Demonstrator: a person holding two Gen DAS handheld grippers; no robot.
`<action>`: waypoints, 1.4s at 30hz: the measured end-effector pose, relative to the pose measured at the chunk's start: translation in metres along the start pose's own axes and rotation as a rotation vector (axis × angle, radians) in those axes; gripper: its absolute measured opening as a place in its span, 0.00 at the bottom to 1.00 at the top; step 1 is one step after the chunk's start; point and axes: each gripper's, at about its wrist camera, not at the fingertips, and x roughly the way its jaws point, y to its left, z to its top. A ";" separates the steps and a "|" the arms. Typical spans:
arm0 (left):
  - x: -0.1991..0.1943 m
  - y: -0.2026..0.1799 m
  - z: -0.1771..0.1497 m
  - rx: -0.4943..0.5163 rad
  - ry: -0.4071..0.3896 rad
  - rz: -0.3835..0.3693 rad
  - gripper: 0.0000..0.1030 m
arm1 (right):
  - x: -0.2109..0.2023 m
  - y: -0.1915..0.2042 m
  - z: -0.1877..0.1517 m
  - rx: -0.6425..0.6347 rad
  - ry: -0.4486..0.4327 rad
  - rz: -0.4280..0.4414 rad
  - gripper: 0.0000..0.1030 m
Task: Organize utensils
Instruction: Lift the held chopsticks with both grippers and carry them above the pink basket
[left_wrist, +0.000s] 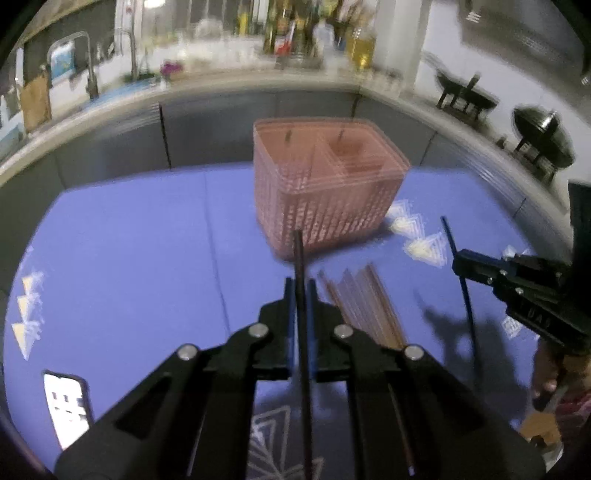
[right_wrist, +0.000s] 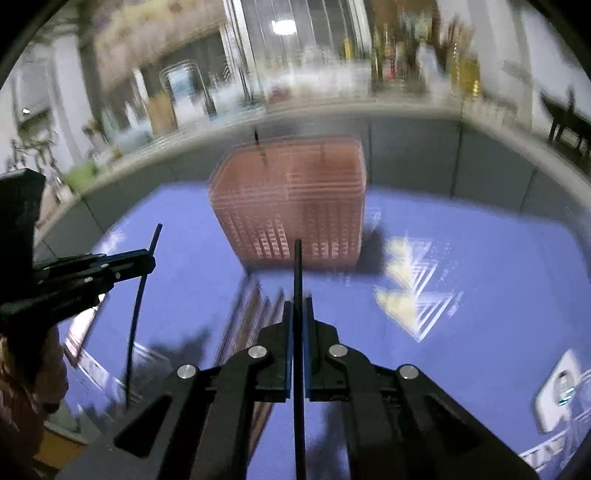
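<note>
A: Logging one pink slotted plastic utensil basket (left_wrist: 325, 199), showing two compartments at least.

B: Two thin black chopsticks being held, one (left_wrist: 300, 280) in the left view, one (right_wrist: 297, 280) in the right.

A: Noting one loose bundle of brown wooden chopsticks (left_wrist: 364, 306) lying on the mat; blur is keeping the sticks uncountable.

A pink slotted basket (left_wrist: 325, 199) stands upright toward the far edge of the blue desk (left_wrist: 129, 258), split into compartments; thin dark sticks poke up from it. One dark chopstick (left_wrist: 301, 295) is pinched in the left tongs (left_wrist: 301, 291), another chopstick (right_wrist: 297, 295) in the right tongs (right_wrist: 297, 306), both off the desk. Brown chopsticks (left_wrist: 365, 306) lie loose on the desk before the basket, blurred.
</note>
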 end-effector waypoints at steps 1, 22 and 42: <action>-0.011 -0.001 0.002 0.003 -0.026 -0.007 0.05 | -0.015 0.002 0.002 -0.007 -0.049 0.000 0.05; -0.112 -0.030 0.133 0.084 -0.337 -0.018 0.05 | -0.079 0.004 0.146 0.089 -0.365 0.094 0.05; 0.048 -0.007 0.163 0.021 -0.068 0.089 0.05 | 0.063 0.015 0.164 0.111 -0.184 0.071 0.05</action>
